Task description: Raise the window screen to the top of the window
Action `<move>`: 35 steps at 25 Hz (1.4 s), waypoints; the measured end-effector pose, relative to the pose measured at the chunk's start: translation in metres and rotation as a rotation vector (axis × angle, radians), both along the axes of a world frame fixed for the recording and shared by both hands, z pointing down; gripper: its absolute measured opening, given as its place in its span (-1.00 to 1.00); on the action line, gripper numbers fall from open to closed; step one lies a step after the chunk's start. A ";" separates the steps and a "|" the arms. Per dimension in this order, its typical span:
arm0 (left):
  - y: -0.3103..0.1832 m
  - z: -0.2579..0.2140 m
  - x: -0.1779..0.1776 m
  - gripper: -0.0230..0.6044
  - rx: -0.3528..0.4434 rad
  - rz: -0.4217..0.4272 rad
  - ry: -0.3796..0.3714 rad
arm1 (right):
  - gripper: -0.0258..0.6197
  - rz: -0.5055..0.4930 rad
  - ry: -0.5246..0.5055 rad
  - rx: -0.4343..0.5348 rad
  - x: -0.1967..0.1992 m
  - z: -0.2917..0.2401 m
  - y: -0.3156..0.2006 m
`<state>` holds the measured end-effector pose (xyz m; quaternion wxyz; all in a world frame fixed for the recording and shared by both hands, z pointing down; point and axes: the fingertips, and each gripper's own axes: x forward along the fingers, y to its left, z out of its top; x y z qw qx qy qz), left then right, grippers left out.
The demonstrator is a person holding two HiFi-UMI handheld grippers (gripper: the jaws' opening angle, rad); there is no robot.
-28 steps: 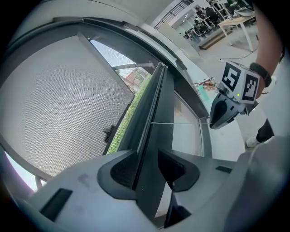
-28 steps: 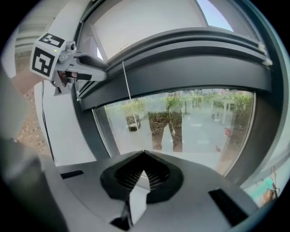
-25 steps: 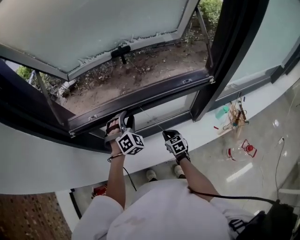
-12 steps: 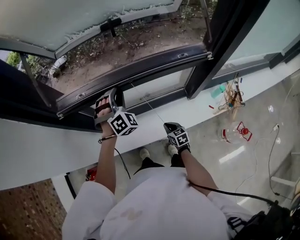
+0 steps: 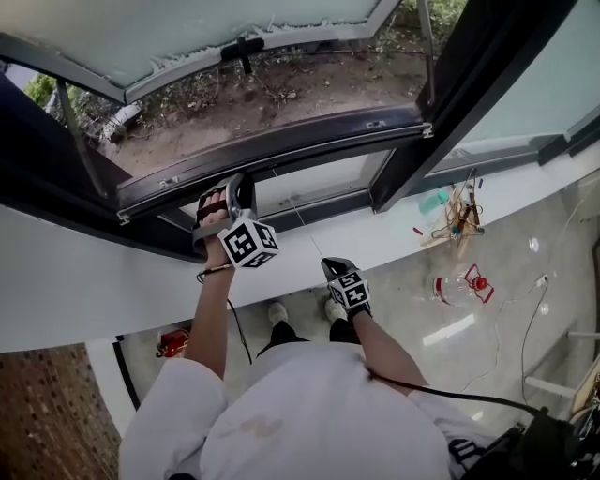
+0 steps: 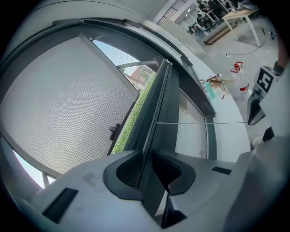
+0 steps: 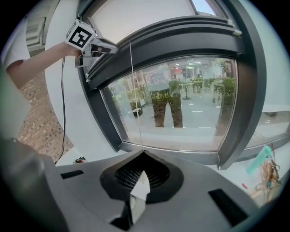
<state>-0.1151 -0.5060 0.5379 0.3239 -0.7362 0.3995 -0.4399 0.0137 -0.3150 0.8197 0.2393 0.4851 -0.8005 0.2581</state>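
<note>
The person stands at the white sill [image 5: 84, 281] working with 2 tools at once, and each seems to have its own job. The left gripper [image 6: 146, 156] is up at the window screen's dark bottom rail [image 5: 281, 150], and its jaws have just been closing with the rail's thin edge between them; in the left gripper view the pads look pressed against both sides, so I take it as clamped there. That grip would give direct hold of the part that has to travel. The right gripper [image 7: 142, 154] hangs lower, in front of the fixed lower pane [image 5: 323, 180], with its jaws together on the thin pull cord [image 6: 204, 122]. The cord runs taut from the rail down into the jaw tips, and a small white piece [image 7: 138, 190], perhaps the cord's tab, sits behind them. Holding the cord tight probably keeps it from going slack or swinging while the rail is lifted. The rail lies along the bottom of the opening, just above the lower pane, so the screen has the whole height of the window left to climb. Beyond it the frosted sash [image 5: 187, 28] is propped outward over bare ground. I cannot make out mesh across the opening from the head view. The grip is off to the rail's left, so I would expect the rail to tilt unless it is lifted evenly.
</note>
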 end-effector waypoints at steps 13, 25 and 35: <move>0.010 -0.052 -0.029 -0.92 -0.057 -0.096 0.711 | -0.92 -0.057 0.011 0.015 -0.010 -0.001 -0.027; 0.029 -0.051 -0.054 -0.92 -0.137 -0.194 1.010 | -0.92 -0.075 0.014 0.070 -0.019 -0.011 -0.054; 0.039 -0.055 -0.041 -0.92 -0.155 -0.157 1.073 | -0.92 -0.206 0.111 0.145 -0.064 -0.023 -0.067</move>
